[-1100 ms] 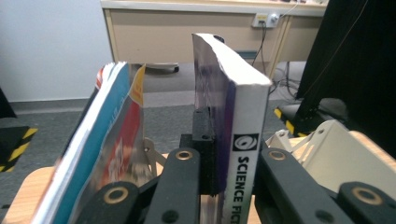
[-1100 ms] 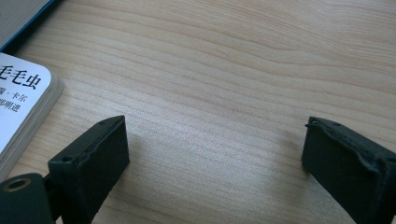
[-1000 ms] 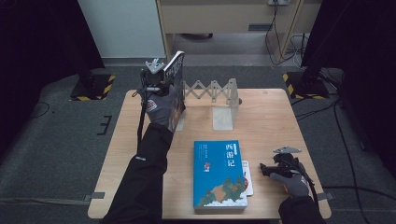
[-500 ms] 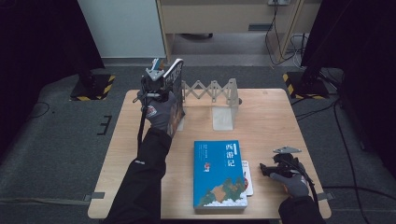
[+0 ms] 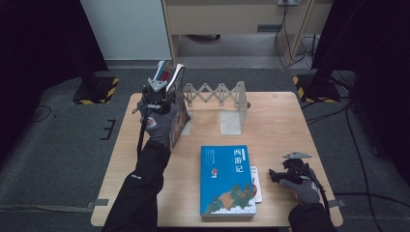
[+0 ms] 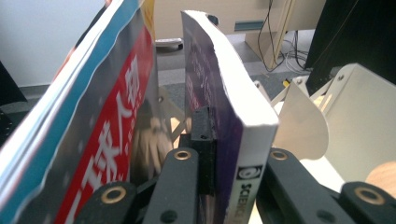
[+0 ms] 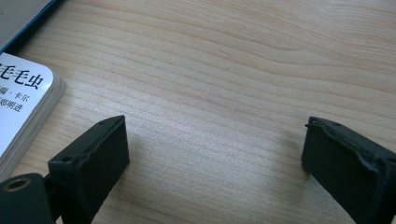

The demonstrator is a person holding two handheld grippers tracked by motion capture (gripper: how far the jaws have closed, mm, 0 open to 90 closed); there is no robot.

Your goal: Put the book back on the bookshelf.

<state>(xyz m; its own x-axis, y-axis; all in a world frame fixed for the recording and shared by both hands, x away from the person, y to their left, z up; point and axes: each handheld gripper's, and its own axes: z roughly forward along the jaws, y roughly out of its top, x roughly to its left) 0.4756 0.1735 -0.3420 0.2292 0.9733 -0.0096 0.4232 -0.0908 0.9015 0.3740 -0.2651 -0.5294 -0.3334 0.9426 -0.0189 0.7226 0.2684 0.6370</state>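
Left hand-held gripper [image 6: 219,154] clamped a purple book [image 6: 224,116] upright beside what looked like a magazine [image 6: 100,126], right hand-held gripper [image 7: 212,149] sat open over the table [image 7: 224,70].

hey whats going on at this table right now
A person is shelving books in a white expanding book rack at the back of the table. The left hand-held gripper is shut on a purple-covered book, held upright beside another book standing at the rack's left end. The right hand-held gripper rests open over bare wood near a blue book lying flat on a small white one.
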